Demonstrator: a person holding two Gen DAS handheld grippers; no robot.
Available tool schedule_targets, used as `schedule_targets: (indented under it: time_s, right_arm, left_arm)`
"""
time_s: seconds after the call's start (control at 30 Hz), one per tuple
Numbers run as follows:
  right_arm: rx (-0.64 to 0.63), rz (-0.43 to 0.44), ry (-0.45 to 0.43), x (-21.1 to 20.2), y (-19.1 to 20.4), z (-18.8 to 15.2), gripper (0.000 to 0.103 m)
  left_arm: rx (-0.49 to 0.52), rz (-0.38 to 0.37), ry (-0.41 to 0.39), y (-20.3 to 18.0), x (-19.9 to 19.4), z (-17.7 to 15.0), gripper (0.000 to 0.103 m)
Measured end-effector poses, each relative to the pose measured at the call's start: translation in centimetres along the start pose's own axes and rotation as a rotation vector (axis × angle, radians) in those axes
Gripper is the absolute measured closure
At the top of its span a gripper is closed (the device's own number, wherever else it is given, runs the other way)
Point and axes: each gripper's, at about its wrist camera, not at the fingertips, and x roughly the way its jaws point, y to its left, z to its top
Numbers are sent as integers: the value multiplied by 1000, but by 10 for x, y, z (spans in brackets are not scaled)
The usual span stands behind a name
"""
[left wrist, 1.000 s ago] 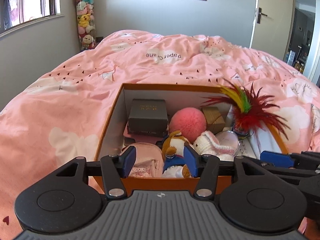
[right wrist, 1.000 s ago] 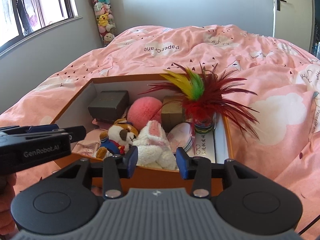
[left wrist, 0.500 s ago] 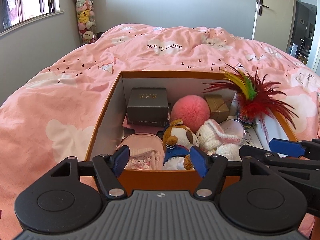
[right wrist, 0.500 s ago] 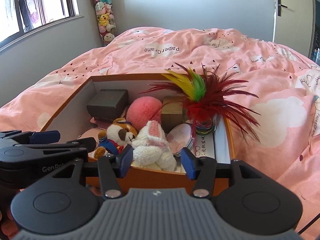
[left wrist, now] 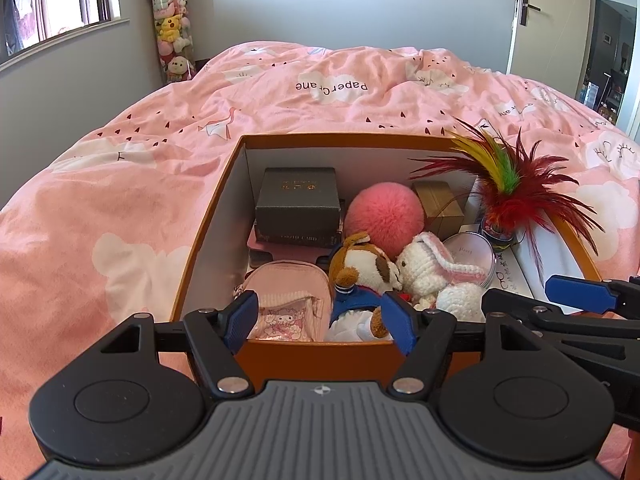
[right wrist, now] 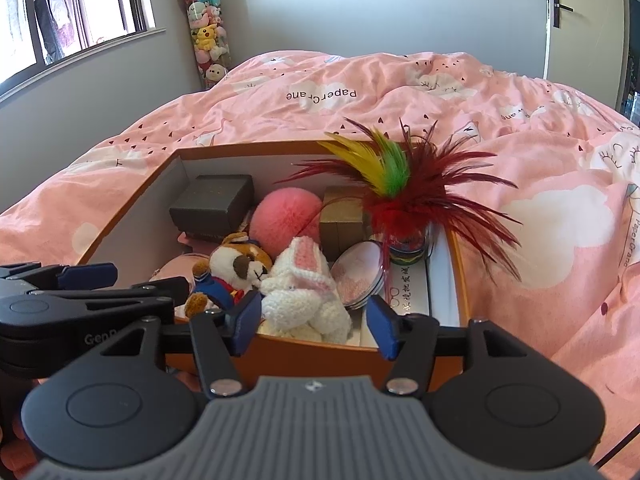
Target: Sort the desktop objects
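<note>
Left wrist view, left gripper (left wrist: 320, 322) open, right gripper (right wrist: 312, 326) opening, orange box (left wrist: 320, 350) beneath

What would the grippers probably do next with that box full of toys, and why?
Probably the right gripper eases forward and down onto the white crochet bunny. Its jaws are opening with nothing between them, and the bunny lies on top, nearest, just inside the orange box. The left gripper is also open and empty.
</note>
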Motion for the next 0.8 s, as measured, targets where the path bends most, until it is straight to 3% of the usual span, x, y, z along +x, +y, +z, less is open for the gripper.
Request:
schedule_targets:
  time_s: [0.8]
  right_arm:
    - [-4, -4, 5, 2, 0, 0, 42]
  left_arm:
    - [-1, -6, 7, 1, 1, 0, 23]
